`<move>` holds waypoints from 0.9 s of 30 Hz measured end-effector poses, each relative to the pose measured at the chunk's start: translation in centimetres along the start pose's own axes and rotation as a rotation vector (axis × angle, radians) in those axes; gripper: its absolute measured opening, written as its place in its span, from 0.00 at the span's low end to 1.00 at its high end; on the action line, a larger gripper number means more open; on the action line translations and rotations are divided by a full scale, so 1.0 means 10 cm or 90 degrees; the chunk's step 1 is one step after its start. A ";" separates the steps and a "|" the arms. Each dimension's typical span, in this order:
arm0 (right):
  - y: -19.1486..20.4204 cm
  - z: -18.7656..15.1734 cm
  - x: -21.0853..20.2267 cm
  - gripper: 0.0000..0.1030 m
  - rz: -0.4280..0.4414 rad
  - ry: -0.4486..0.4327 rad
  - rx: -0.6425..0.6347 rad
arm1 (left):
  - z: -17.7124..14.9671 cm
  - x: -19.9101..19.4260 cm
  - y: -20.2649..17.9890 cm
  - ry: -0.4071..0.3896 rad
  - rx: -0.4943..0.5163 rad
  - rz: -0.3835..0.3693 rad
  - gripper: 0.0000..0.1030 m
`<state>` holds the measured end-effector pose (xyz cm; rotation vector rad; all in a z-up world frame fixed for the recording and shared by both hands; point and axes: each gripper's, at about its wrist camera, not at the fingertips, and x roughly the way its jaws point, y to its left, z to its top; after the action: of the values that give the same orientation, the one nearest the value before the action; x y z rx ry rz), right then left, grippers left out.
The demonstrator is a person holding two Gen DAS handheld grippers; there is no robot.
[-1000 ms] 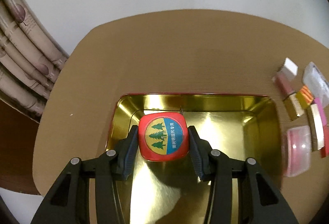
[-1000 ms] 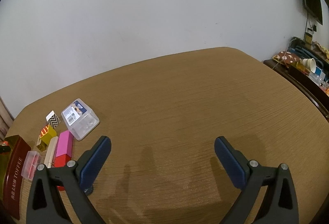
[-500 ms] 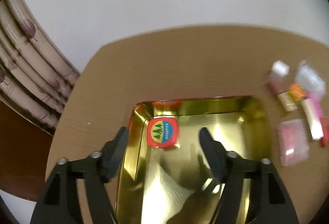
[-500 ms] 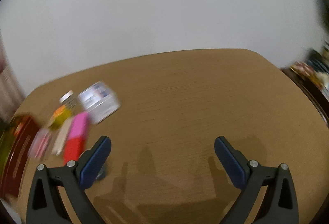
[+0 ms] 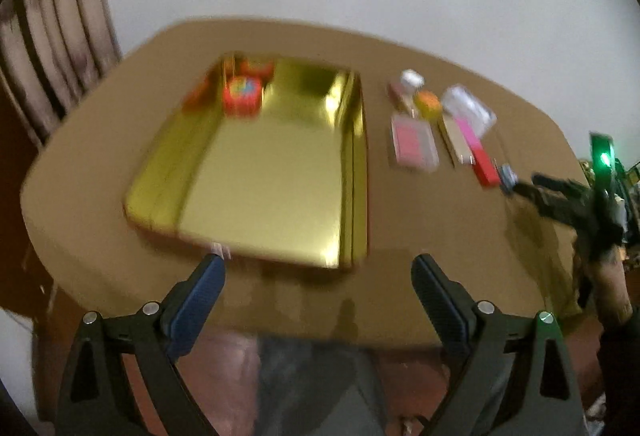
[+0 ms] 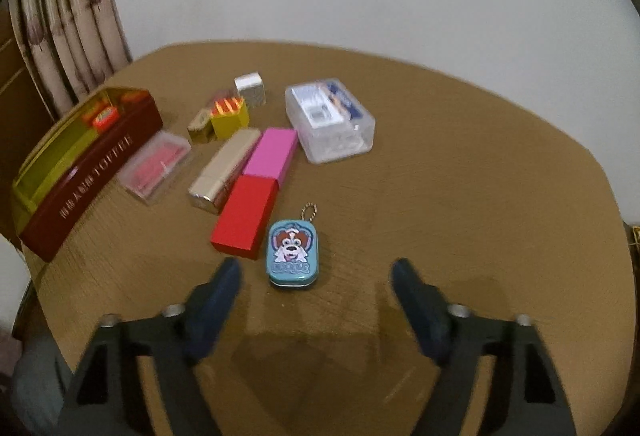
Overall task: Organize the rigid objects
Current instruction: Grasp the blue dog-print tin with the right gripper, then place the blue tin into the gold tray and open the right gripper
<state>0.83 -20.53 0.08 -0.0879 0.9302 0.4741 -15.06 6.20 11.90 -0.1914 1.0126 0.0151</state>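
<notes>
A red tape measure with a round yellow-and-blue label lies in the far left corner of a gold-lined tin tray, in the upper left of the left wrist view. The tray, its dark red outer wall lettered in gold, sits on a round brown table. The left gripper hangs at the bottom of that frame, near the table's front edge, jaws wide apart and holding nothing.

In the right wrist view, a blue dog-face tin on a bead chain lies at centre, just above the right gripper, whose jaws are also spread and empty. Beside the tin, touching or nearly so, is a red box, then a pink box, a gold box and a pink-filled clear case. A clear plastic box sits upper right of them.
</notes>
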 end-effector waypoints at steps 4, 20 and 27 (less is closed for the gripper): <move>-0.03 0.07 0.12 0.66 0.012 0.021 0.002 | -0.21 0.09 -0.03 0.024 -0.046 -0.014 0.90; 0.01 0.21 0.16 0.30 0.028 0.057 0.021 | -0.42 0.22 -0.17 -0.003 -0.033 0.004 0.90; 0.82 0.82 -0.38 0.30 0.132 -0.020 -0.038 | -0.61 0.14 0.06 -0.032 -0.050 0.028 0.90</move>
<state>1.58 -12.29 9.06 -0.0372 0.8980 0.6941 -19.50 5.69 7.49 -0.2384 0.9663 0.0994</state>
